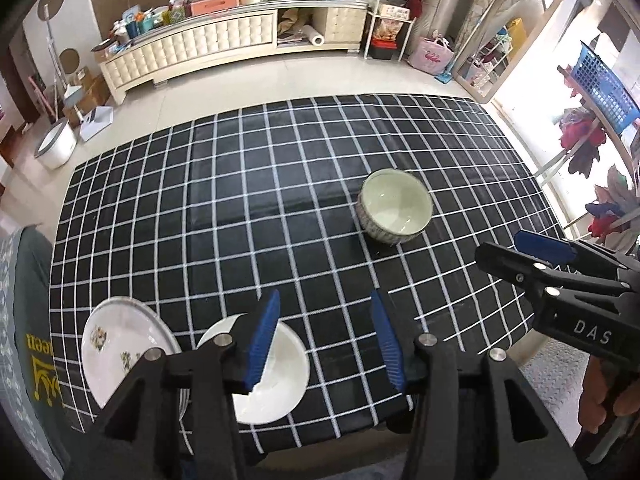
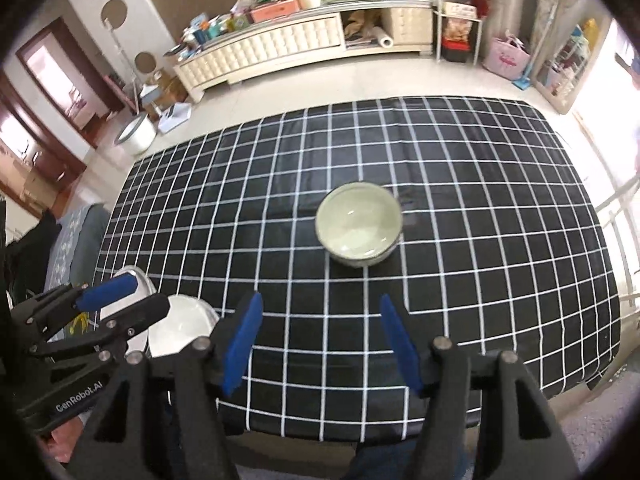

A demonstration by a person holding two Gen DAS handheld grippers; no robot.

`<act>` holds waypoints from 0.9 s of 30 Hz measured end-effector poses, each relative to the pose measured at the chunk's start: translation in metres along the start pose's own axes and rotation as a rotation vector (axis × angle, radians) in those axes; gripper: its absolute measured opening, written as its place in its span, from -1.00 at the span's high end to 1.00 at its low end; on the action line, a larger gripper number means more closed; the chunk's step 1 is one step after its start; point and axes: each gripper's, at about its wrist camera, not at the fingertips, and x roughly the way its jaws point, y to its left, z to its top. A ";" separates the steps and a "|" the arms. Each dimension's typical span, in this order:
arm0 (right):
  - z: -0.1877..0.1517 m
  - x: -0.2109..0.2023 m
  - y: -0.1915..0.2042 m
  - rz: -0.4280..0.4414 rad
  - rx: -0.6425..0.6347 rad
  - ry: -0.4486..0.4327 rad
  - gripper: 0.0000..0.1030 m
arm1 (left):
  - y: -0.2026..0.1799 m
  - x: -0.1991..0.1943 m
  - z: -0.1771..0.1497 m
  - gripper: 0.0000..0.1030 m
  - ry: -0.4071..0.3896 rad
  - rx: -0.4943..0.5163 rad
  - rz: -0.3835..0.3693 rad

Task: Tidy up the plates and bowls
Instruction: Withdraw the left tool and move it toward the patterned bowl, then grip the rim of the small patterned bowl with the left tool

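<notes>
We see a pale green round bowl (image 2: 359, 225) standing upright near the middle of the counter (image 2: 500, 264) with its black-and-white checked cloth. A white round bowl (image 1: 276, 376) and a white flowered plate (image 1: 120, 340) sit well nearer us and left of the green bowl. Our left gripper (image 1: 324, 344) and right gripper (image 2: 320, 344) both have wide fingers, holding nothing.

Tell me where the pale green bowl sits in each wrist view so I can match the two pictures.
Left wrist: the pale green bowl sits right of centre on the checked tablecloth, beyond the open left gripper.
Right wrist: the bowl is near centre, straight ahead of the open right gripper.
Shared landmark: the white bowl at the near left edge.
</notes>
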 end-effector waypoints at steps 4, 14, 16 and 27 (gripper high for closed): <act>0.010 0.003 -0.016 -0.020 0.029 -0.005 -0.29 | -0.015 0.006 0.015 0.11 -0.006 0.023 -0.003; 0.026 0.021 -0.044 -0.033 0.062 0.011 -0.30 | -0.041 0.034 0.051 -0.08 -0.032 0.081 0.049; 0.031 0.027 -0.050 -0.035 0.070 0.020 -0.31 | -0.042 0.043 0.058 -0.08 -0.024 0.080 0.053; 0.053 0.078 -0.071 -0.037 0.092 0.095 -0.31 | -0.037 0.102 0.087 -0.13 0.058 0.065 0.066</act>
